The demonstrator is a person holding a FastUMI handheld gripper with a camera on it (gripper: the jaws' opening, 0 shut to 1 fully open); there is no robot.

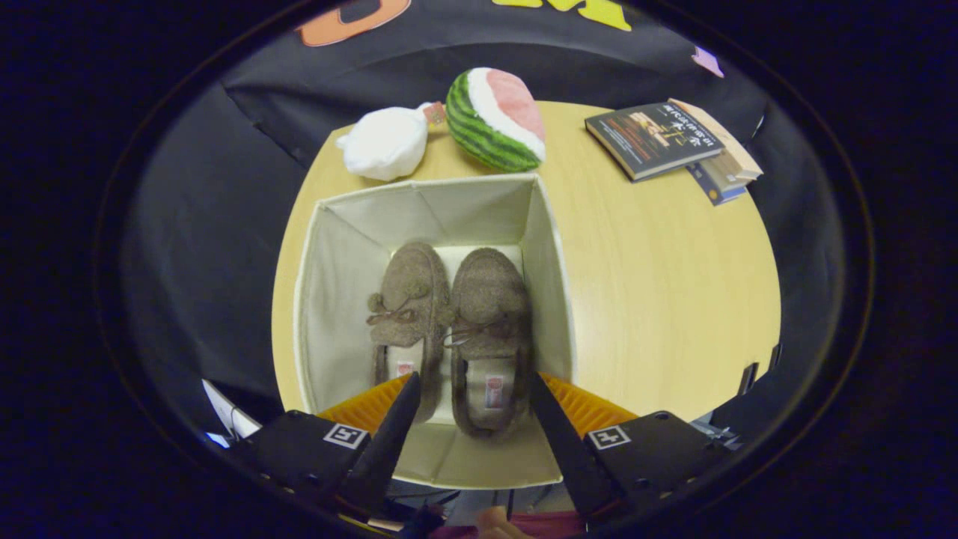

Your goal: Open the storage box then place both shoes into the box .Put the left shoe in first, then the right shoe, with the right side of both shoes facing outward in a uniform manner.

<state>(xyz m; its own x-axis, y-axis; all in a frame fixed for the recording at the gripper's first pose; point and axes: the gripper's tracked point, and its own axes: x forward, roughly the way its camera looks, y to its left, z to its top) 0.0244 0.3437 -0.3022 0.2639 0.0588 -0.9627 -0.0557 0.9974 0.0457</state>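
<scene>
Fingers (473,397) spread wide, empty, above storage box (329,299), both shoes (449,329) lying lengthwise, toes pointing away

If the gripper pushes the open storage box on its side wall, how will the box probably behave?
The storage box looks like thin fabric with creased walls, so the wall would probably flex before the box moves. With both shoes inside, it should slide, not tip. The open gripper hovers above it.
</scene>
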